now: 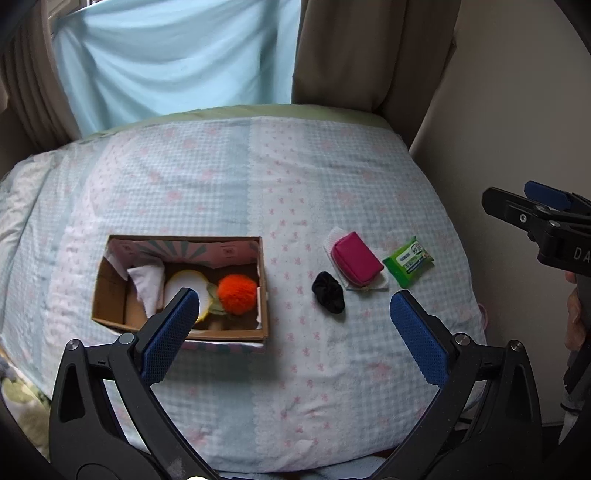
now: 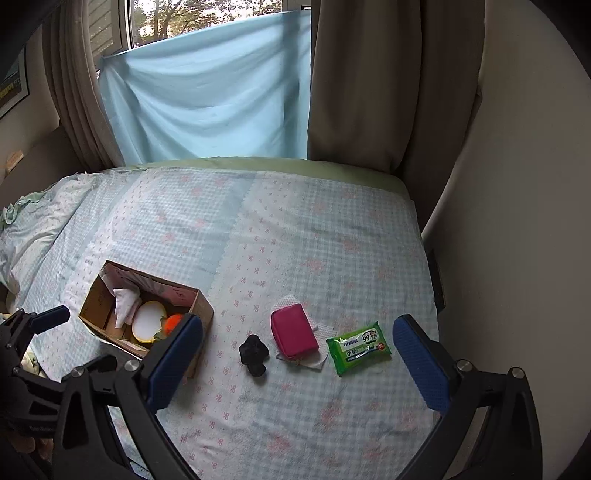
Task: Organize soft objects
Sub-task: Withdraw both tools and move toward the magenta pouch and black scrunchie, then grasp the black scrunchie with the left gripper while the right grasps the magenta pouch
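Nothing's really blocking the loose stuff: the black scrunchie (image 1: pixel 328 297), the pink pouch (image 1: pixel 357 263) (sitting on a white tissue (image 1: pixel 331 239)) and the green wipes pack (image 1: pixel 408 265) lie in a row on the checked bedspread (image 1: pixel 258 177), out in the open to the right of the cardboard box (image 1: pixel 110 273). The box already holds a white cloth (image 1: pixel 147 284), a round white-and-yellow thing (image 1: pixel 186 288) and an orange pom-pom (image 1: pixel 237 293). The left gripper (image 1: pixel 295 336) hangs over the bed with its jaws wide apart, nothing in them, and its left pad covers the front of the box in its own view. The right gripper (image 2: pixel 299 363) is also spread wide and empty, with the scrunchie, pouch and wipes between its pads further out. The right wrist view shows the window (image 2: pixel 207 14) and trees above the blue curtain (image 2: pixel 207 92); the left view cuts that off. In the right view the pom-pom is mostly hidden behind a pad, and the wipes label is too small to read properly.
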`<state>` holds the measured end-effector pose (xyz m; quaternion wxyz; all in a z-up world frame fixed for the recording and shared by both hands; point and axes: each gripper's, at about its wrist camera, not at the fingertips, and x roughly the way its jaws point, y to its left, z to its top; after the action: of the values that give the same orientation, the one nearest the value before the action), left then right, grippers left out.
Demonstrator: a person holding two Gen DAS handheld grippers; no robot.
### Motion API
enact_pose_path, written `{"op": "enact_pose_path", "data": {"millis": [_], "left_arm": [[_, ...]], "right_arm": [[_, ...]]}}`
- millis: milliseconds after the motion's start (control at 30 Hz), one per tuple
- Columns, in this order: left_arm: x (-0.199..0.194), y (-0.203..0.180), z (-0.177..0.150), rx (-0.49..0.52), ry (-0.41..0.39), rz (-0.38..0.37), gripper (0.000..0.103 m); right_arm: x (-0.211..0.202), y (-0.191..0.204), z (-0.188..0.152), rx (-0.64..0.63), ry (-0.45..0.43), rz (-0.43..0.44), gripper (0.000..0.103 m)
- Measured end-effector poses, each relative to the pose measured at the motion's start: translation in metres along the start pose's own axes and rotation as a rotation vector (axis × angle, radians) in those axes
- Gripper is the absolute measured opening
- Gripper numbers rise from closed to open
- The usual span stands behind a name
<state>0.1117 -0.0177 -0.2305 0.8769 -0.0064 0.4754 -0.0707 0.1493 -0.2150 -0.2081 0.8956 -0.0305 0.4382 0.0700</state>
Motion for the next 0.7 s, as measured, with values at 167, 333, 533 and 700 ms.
{"op": "enact_pose_path", "data": {"millis": [167, 333, 533, 700], "left_arm": [[0.027, -0.034, -0.009, 0.009, 0.015, 0.004, 0.103], [0.069, -0.050, -0.016, -0.020, 0.017, -0.006, 0.103], [0.145, -0.068, -0.032, -0.037, 0.057, 0.006, 0.103], [0.213, -0.073, -0.050, -0.057, 0.070, 0.030, 0.103]], "right_arm": [[0.028, -0.015, -0.001, -0.041, 0.018, 0.021, 0.103], [0.071, -0.025, -0.008, -0.075, 0.058, 0.046, 0.103], [0.138, -0.027, -0.020, -0.139, 0.115, 0.075, 0.102], [0.201, -0.026, -0.034, -0.175, 0.173, 0.112, 0.102]]}}
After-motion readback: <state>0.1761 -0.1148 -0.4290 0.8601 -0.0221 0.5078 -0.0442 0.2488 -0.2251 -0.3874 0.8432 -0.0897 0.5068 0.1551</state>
